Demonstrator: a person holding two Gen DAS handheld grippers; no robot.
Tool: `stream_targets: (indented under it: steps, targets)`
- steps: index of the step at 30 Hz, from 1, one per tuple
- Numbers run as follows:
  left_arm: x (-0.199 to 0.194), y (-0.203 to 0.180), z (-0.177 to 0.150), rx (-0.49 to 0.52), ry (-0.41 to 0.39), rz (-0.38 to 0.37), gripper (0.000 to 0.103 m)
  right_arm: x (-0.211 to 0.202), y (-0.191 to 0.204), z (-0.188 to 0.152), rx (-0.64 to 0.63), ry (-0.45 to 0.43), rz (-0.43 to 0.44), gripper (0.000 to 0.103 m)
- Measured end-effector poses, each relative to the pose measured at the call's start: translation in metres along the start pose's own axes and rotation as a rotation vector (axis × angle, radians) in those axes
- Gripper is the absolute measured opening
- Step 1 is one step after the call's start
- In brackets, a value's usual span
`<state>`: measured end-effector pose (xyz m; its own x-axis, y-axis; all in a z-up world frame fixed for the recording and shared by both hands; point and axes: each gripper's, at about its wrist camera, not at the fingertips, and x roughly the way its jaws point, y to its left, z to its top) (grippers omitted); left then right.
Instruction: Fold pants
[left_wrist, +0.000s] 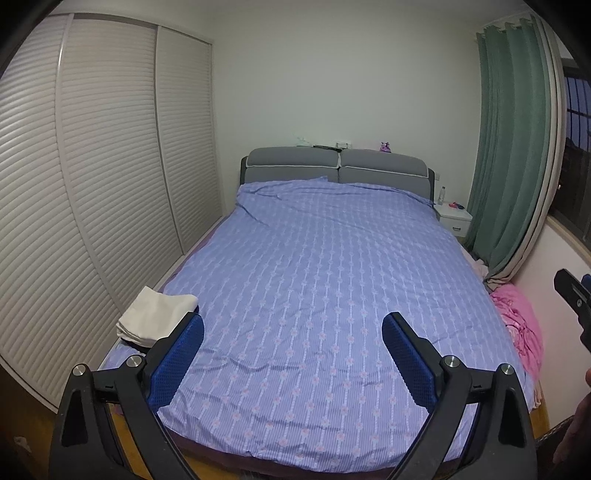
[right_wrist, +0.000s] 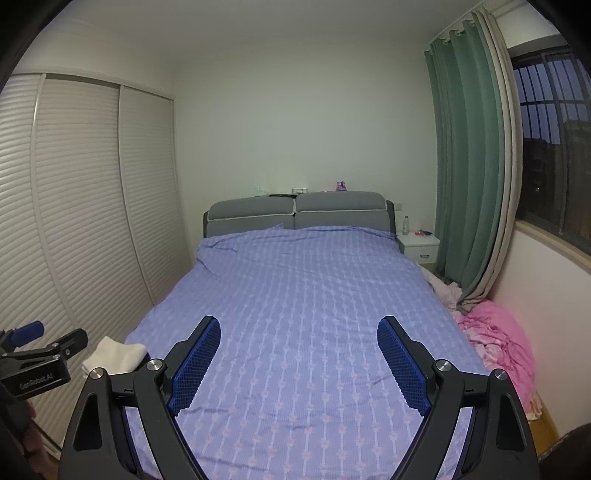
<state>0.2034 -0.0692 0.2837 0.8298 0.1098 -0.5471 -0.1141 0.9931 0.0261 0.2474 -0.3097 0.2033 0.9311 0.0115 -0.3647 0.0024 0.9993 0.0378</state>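
Both grippers hover over the bed, jaws spread wide and holding nothing.
The left gripper (left_wrist: 291, 354) and right gripper (right_wrist: 298, 360) face the purple bedspread (left_wrist: 314, 266); folded white pants (left_wrist: 155, 314) lie at the bed's near left corner.

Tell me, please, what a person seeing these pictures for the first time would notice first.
The wide bed with its purple patterned sheet fills the middle of both views, and both grippers, the left gripper and the right gripper, hover open above its foot end. A folded white cloth lies on the bed's near left corner, and a crumpled pink fabric is heaped at its right side below the green curtain.
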Motion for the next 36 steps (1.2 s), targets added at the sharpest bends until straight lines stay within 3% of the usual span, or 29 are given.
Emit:
stream_targets:
  steps: [11, 36]
  targets:
    - [-0.025, -0.003, -0.026, 0.024, -0.019, -0.018, 0.099, -0.029, -0.005, -0.013, 0.004, 0.004, -0.020, 0.087]
    - [-0.021, -0.016, -0.037, 0.054, -0.008, -0.048, 0.100, -0.019, -0.019, -0.033, 0.034, 0.070, -0.026, 0.088]
